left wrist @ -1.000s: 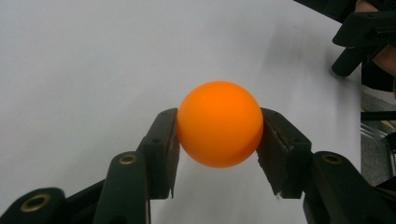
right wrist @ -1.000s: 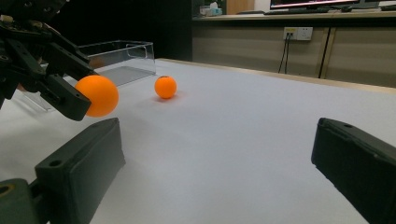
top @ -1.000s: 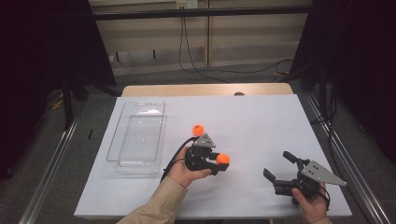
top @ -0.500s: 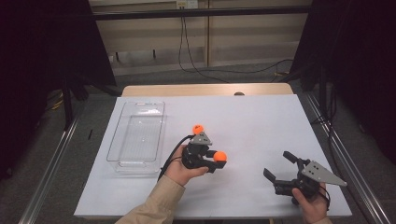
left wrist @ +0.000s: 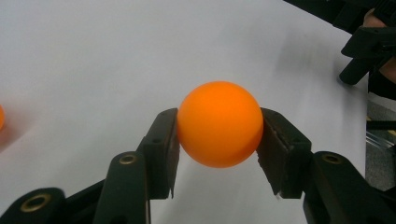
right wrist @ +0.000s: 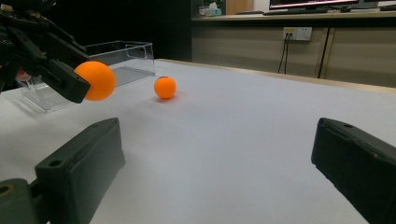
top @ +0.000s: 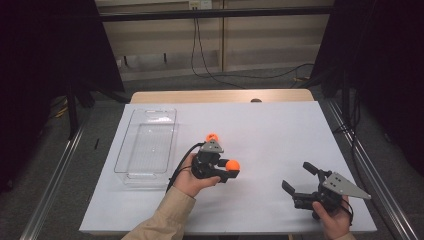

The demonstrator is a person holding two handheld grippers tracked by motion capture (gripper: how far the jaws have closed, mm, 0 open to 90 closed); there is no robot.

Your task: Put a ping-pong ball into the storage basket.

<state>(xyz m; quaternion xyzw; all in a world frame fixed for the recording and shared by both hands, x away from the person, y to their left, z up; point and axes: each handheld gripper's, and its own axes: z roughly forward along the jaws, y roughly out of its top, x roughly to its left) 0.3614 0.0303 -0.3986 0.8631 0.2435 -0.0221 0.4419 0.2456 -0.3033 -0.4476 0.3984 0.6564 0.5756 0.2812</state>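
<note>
Meanwhile left claw (top: 231, 170) (gripping orange ball (top: 232, 165)) drifted left.

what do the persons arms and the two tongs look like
Both tongs are black with two blocky jaws. The left tongs trail a black cable, and that arm wears a beige sleeve. The right tongs carry a grey three-cornered plate on top.
</note>
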